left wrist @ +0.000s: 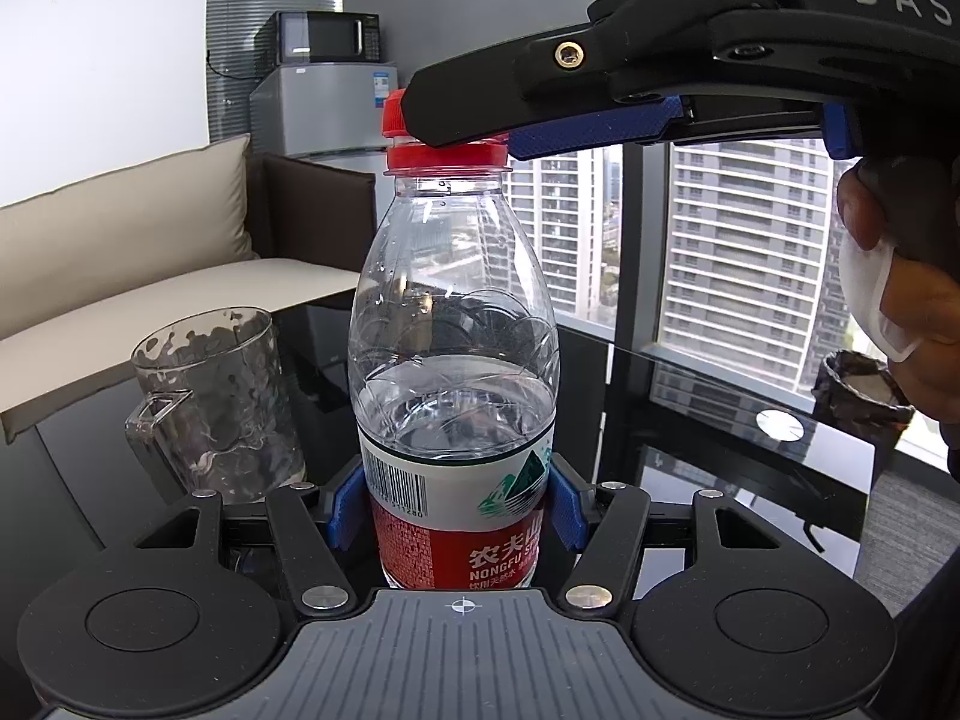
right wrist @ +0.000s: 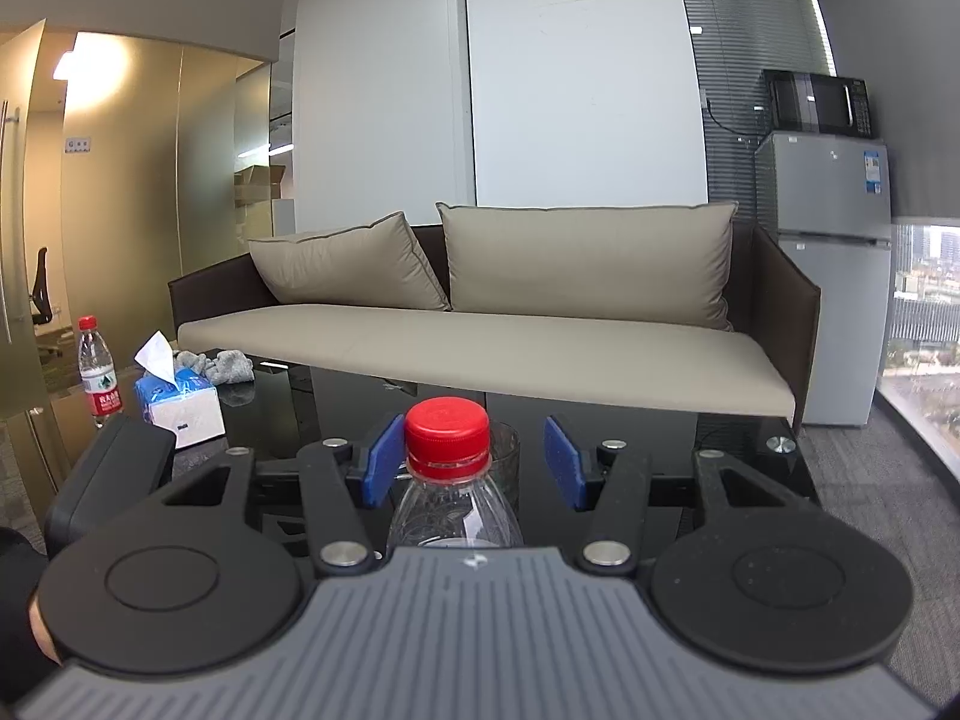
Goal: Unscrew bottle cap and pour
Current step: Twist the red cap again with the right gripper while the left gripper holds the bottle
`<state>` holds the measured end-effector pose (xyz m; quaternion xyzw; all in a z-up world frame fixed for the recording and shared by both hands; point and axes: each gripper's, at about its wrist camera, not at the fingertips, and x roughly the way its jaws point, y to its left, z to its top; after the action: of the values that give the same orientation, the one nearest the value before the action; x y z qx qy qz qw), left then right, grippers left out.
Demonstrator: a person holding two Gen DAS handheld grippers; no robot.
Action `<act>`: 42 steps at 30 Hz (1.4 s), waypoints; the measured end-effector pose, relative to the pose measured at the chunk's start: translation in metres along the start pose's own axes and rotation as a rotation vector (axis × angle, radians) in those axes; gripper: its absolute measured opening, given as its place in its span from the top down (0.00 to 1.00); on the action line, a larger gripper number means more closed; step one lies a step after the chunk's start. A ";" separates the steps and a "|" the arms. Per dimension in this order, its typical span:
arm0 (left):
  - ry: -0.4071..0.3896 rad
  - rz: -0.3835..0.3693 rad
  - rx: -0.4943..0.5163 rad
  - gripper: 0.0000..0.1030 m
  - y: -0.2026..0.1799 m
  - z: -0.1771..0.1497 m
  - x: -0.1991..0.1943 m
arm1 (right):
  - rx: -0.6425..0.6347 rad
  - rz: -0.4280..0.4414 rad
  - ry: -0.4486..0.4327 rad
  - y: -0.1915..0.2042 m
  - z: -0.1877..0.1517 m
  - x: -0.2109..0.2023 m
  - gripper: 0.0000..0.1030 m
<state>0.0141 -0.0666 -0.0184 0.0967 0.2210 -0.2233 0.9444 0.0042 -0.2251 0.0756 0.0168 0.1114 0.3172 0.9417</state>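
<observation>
A clear water bottle (left wrist: 450, 360) with a red and white label stands upright on the black glass table (left wrist: 690, 420), about half full. My left gripper (left wrist: 454, 507) is shut on the bottle at the label. Its red cap (left wrist: 444, 147) is on the neck. My right gripper (right wrist: 474, 468) is open around the cap (right wrist: 447, 435), with a blue pad on each side and a gap on both sides; it shows from the side in the left wrist view (left wrist: 480, 120). An empty clear glass mug (left wrist: 216, 402) stands left of the bottle.
A second water bottle (right wrist: 98, 369), a tissue box (right wrist: 177, 402) and a grey cloth (right wrist: 225, 366) sit at the table's far left. A beige sofa (right wrist: 480, 330) lies behind the table. A fridge (right wrist: 840, 276) with a microwave and a bin (left wrist: 858, 396) stand near the window.
</observation>
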 end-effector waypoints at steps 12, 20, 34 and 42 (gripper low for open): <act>0.003 -0.004 -0.011 0.45 -0.005 -0.004 -0.004 | -0.054 0.021 -0.018 0.013 -0.001 0.001 0.68; 0.000 -0.009 -0.018 0.45 -0.012 -0.006 -0.007 | -0.001 0.068 -0.011 -0.006 0.001 -0.002 0.68; -0.014 0.013 0.018 0.44 -0.020 -0.011 -0.010 | -0.041 0.110 -0.006 -0.004 0.002 0.002 0.69; -0.034 0.031 0.043 0.41 -0.027 -0.011 -0.008 | -0.017 0.109 -0.005 -0.003 0.002 0.004 0.69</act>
<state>-0.0087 -0.0845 -0.0268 0.1164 0.1985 -0.2149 0.9491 0.0095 -0.2246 0.0765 0.0155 0.1051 0.3687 0.9235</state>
